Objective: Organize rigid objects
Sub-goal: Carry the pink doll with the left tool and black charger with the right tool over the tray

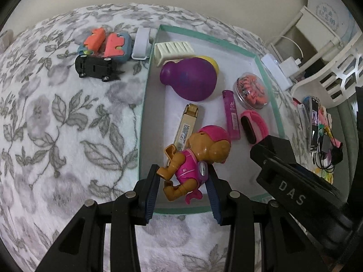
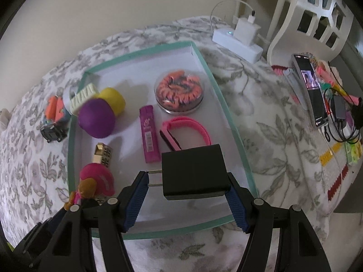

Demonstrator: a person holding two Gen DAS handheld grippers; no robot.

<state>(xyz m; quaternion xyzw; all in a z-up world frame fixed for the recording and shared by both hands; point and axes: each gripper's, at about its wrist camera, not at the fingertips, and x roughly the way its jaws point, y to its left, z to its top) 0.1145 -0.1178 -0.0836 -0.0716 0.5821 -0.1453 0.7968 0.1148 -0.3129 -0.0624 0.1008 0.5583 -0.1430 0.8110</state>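
A white box with a teal rim [image 1: 141, 113] [image 2: 226, 104] lies on the flowered blanket. My left gripper [image 1: 183, 179] is shut on a brown toy dog in a pink hat and vest [image 1: 197, 156], low over the box's near left corner. My right gripper [image 2: 188, 181] is shut on a black plug adapter [image 2: 194, 172], prongs against the left pad, above the box's near right part. Inside lie a purple bulb toy [image 1: 190, 79], a cream rack [image 1: 173, 49], a round tub of orange pieces [image 2: 179, 93], a magenta tube [image 2: 148, 136], a pink wristband [image 2: 188, 131] and a gold packet [image 1: 187, 124].
Left of the box lie a black toy car [image 1: 96, 66], orange puzzle pieces [image 1: 104, 42] and a white band [image 1: 141, 43]. A white power strip with a charger [image 2: 240, 38] sits behind the box. A phone [image 2: 312, 90], cables and small clutter lie to the right, near a white chair [image 2: 301, 11].
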